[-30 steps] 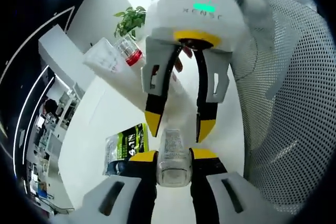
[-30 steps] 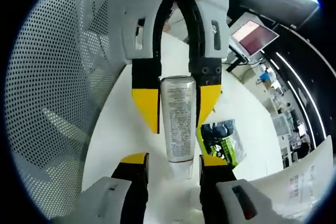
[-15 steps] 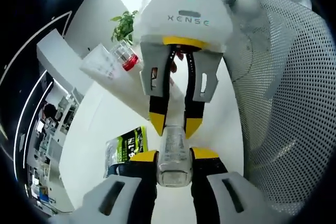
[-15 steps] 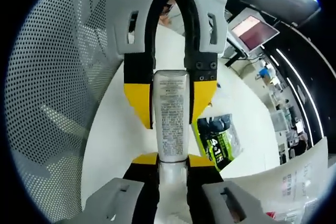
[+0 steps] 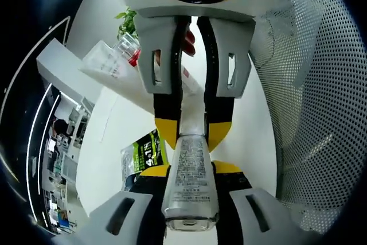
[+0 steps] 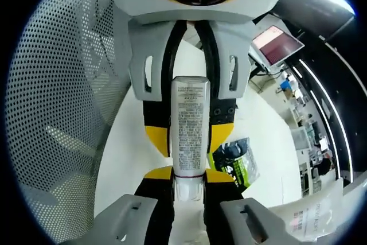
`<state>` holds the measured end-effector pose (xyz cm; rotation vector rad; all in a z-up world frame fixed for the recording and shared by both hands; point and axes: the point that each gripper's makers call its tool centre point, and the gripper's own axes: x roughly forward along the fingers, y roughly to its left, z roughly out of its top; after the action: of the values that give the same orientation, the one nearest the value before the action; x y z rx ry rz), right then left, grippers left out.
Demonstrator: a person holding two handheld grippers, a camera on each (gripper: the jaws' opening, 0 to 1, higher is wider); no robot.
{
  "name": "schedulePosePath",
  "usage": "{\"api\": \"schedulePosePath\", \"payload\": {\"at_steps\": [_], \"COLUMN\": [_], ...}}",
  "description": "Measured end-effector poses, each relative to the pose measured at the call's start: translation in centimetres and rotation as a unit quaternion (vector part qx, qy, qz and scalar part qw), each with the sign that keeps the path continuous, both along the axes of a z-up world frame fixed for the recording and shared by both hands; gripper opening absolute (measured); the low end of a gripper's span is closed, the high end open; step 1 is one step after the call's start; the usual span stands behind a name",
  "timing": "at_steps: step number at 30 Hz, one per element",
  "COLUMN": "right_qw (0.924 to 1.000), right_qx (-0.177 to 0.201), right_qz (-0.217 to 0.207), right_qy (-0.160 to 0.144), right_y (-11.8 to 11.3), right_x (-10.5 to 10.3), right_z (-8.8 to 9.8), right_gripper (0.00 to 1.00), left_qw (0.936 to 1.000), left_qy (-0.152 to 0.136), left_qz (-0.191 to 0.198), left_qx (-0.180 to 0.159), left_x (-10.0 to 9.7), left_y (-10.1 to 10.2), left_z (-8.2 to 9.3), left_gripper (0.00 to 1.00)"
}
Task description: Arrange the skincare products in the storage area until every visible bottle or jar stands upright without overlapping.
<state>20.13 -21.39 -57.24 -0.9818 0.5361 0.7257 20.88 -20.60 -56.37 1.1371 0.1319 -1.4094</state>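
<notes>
A white skincare tube (image 5: 191,182) with small print is held between both grippers, which face each other over the white table. My left gripper (image 5: 191,169) is shut on the tube's flat end, which reaches back between its jaws. In the right gripper view my right gripper (image 6: 189,174) is shut on the tube (image 6: 189,136) just above its white cap. The right gripper (image 5: 192,136) comes down from the top of the left gripper view. The left gripper (image 6: 189,139) likewise comes down from the top of the right gripper view. A clear bottle with a red cap (image 5: 123,53) lies tilted behind.
A green and black sachet (image 5: 143,153) (image 6: 235,162) lies flat on the table beside the tube. A white perforated mesh wall (image 5: 321,101) (image 6: 57,113) curves along one side. A plant (image 5: 127,21) and a lit screen (image 6: 275,41) stand further off.
My right gripper went from open around the tube to shut on its cap end. The two grippers drew closer, and the tube now sits deeper between the left jaws.
</notes>
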Motion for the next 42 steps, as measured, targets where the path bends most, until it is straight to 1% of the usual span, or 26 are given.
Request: {"api": "schedulePosePath", "payload": {"at_steps": [3,4,8,9,13,16,18,20,22,25,30,32,34,35,36,42], "right_qw": [0.9999,0.9998,0.9994,0.9993,0.9993,0.9995,0.9993,0.9993,0.9996,0.9995,0.9995,0.9995,0.9994,0.9993,0.9994,0.999], "right_qx": [-0.002,-0.005,-0.021,-0.024,-0.028,-0.023,-0.031,-0.031,-0.024,-0.028,-0.028,-0.031,-0.033,-0.034,-0.03,-0.031], "right_qz": [-0.009,-0.018,-0.023,-0.023,-0.015,-0.014,-0.01,-0.01,-0.009,-0.009,-0.005,0.0,0.005,0.01,0.009,0.022], "right_qy": [0.005,0.01,0.015,0.017,0.018,0.018,0.017,0.016,0.013,0.01,0.01,0.002,-0.007,-0.014,-0.014,-0.024], "right_y": [-0.6,-1.0,-1.5,-1.5,-1.1,-0.7,-0.5,-0.5,-0.3,-0.3,-0.3,-0.3,-0.5,-0.5,-0.5,-0.3], "right_x": [0.2,0.3,0.2,0.2,0.1,0.1,0.1,0.0,0.0,0.1,0.1,0.3,0.4,0.4,0.4,0.4], "right_z": [-0.2,-0.4,-0.8,-0.9,-1.0,-0.9,-1.0,-0.9,-0.7,-0.7,-0.8,-0.7,-0.4,-0.3,-0.3,-0.2], "right_gripper": [0.09,0.09,0.09,0.09,0.09,0.09,0.09,0.09,0.09,0.09,0.09,0.09,0.1,0.1,0.1,0.1], "left_qw": [0.9995,0.9995,0.9997,0.9997,0.9995,0.9996,0.9996,0.9996,0.9995,0.9995,0.9996,0.9997,0.9995,0.9995,0.9995,0.9994], "left_qy": [0.017,0.015,0.013,0.009,-0.004,-0.009,-0.012,-0.012,-0.016,-0.018,-0.014,-0.013,-0.01,-0.016,-0.016,-0.014], "left_qz": [0.006,0.006,-0.002,-0.009,-0.021,-0.025,-0.026,-0.024,-0.025,-0.024,-0.023,-0.019,-0.02,-0.019,-0.022,-0.021], "left_qx": [-0.027,-0.027,-0.023,-0.023,-0.024,-0.012,-0.009,-0.007,-0.005,-0.003,-0.001,-0.005,-0.021,-0.017,-0.017,-0.023], "left_x": [-0.2,-0.1,-0.4,-0.6,-1.0,-1.1,-0.9,-0.9,-0.8,-0.8,-0.9,-1.1,-1.2,-1.1,-1.1,-1.2], "left_y": [-0.5,-0.5,-0.7,-0.8,-1.3,-1.1,-1.0,-0.9,-0.9,-0.9,-0.9,-1.1,-1.4,-1.3,-1.3,-1.3], "left_z": [0.7,0.7,0.4,0.4,0.6,0.3,0.1,0.2,0.2,0.2,0.1,0.4,1.0,0.9,0.9,1.1], "left_gripper": [0.32,0.33,0.36,0.36,0.35,0.32,0.31,0.3,0.29,0.29,0.29,0.29,0.28,0.28,0.28,0.27]}}
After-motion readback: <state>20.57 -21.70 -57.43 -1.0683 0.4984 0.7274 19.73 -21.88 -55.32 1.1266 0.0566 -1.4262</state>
